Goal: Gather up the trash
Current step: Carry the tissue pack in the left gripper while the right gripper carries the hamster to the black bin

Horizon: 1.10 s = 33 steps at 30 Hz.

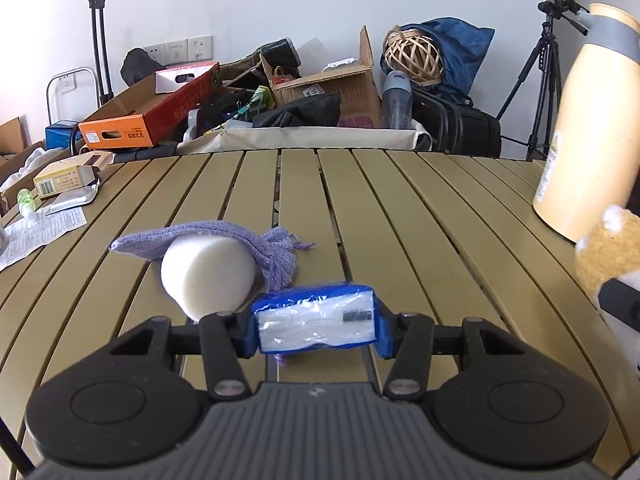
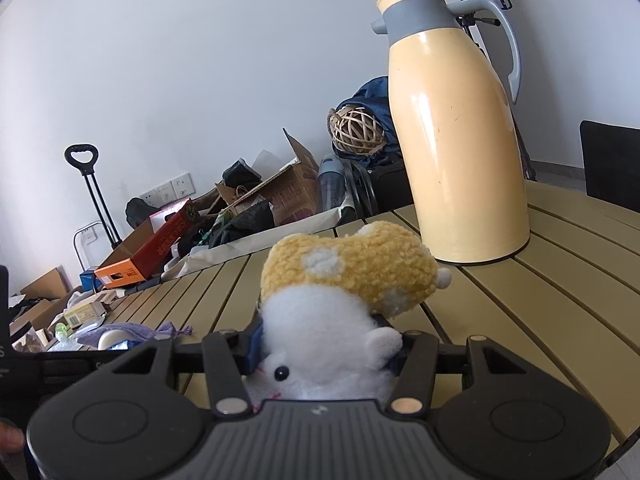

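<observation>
My left gripper [image 1: 316, 330] is shut on a small tissue pack [image 1: 318, 322] in clear and blue wrap, held just above the slatted table [image 1: 420, 216]. Just beyond it lie a white foam cylinder [image 1: 208, 274] and a purple knitted pouch [image 1: 244, 240]. My right gripper [image 2: 324, 350] is shut on a plush hamster [image 2: 344, 292], yellow on the back and white on the belly, held upside down with its face toward the camera. The hamster also shows at the right edge of the left wrist view [image 1: 608, 248].
A tall cream thermos jug [image 2: 460, 140] stands on the table at the right. A small medicine box [image 1: 66, 178], a foil pack, a leaflet [image 1: 40, 232] and a small green bottle [image 1: 26, 200] lie at the table's left edge. Boxes, bags and a tripod [image 1: 540, 80] fill the floor behind.
</observation>
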{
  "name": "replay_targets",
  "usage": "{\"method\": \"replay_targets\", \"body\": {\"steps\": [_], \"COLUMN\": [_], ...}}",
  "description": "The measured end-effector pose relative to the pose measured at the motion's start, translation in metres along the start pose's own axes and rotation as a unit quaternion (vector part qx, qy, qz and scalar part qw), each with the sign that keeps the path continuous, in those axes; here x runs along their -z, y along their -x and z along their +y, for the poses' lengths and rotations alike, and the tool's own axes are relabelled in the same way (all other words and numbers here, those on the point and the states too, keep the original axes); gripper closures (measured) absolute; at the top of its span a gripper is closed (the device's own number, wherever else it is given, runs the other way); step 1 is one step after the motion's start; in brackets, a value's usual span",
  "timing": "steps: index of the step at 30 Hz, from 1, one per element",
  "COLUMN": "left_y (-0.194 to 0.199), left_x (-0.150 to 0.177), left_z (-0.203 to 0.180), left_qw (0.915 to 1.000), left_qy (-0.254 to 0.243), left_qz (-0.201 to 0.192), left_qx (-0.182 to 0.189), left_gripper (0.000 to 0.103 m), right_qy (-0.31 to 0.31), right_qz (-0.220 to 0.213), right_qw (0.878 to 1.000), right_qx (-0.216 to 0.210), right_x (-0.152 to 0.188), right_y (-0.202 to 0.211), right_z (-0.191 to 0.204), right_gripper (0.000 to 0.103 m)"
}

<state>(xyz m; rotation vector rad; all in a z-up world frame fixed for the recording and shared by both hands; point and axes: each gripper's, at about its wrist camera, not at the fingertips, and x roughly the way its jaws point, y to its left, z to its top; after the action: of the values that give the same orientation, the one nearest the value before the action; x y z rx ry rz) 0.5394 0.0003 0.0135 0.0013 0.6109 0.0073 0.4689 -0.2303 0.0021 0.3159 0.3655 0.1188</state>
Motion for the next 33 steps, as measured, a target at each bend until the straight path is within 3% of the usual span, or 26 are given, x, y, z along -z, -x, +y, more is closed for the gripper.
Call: {"method": "replay_targets", "body": {"steps": [20,33], "left_y": [0.079,0.141], "left_x": [0.024,0.053], "left_z": [-0.007,-0.005], "left_qw": [0.9988,0.998], "left_qy": [-0.007,0.0], "left_qz": [-0.048,-0.062], "left_qx": [0.009,0.005], "left_gripper": [0.051,0.051], "right_qy": [0.018,0.065], "right_qz": [-0.007,-0.021], "right_qw": [0.999,0.997], "right_qx": [-0.027,-0.04], "right_x": [0.006,0.021], "right_y": [0.03,0.082], "right_z": [0.003,0.012], "right_gripper": [0.051,0.051]}}
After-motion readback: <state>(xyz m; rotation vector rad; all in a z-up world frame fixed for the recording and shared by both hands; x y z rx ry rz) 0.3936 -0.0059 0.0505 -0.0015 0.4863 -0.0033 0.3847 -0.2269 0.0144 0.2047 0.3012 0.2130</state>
